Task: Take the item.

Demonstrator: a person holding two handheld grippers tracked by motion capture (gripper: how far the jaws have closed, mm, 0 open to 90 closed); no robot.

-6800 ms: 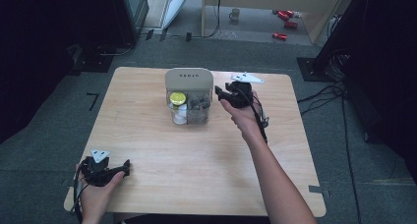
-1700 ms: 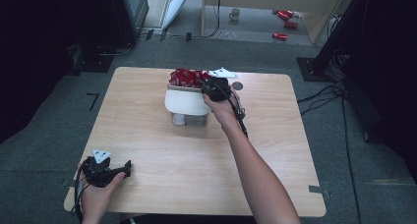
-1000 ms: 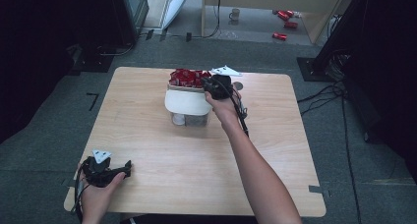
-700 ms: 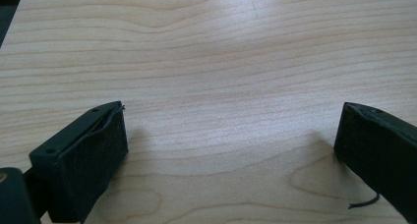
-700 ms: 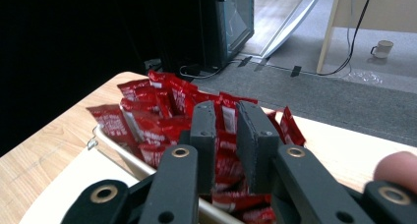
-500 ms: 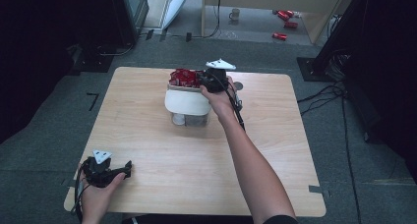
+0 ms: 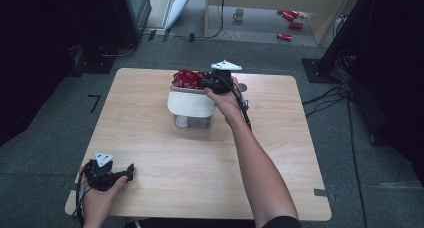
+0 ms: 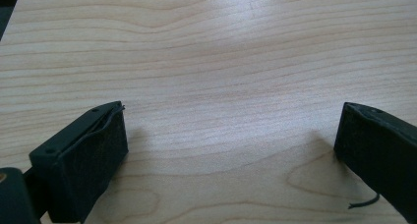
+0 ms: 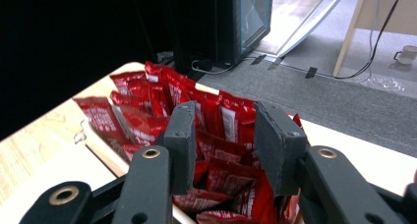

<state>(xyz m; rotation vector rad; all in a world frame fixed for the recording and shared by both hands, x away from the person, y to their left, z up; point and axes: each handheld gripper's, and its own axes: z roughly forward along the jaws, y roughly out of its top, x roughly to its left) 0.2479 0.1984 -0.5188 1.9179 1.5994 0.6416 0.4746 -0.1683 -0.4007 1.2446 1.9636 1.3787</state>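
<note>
right gripper [image 9: 223, 145]: jaws just opening, part-spread, seemingly gripping nothing, over red sachets [image 9: 147, 108] in box [image 7: 191, 107] near table [image 7: 280, 153] far edge | left gripper [image 8: 231, 150]: wide, near-left corner

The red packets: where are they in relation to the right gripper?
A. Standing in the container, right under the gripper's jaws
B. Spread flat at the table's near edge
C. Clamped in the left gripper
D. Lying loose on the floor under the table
A: in the right gripper view the red packets stand packed in the container, directly below the right gripper, whose parted jaws hold nothing.
</note>
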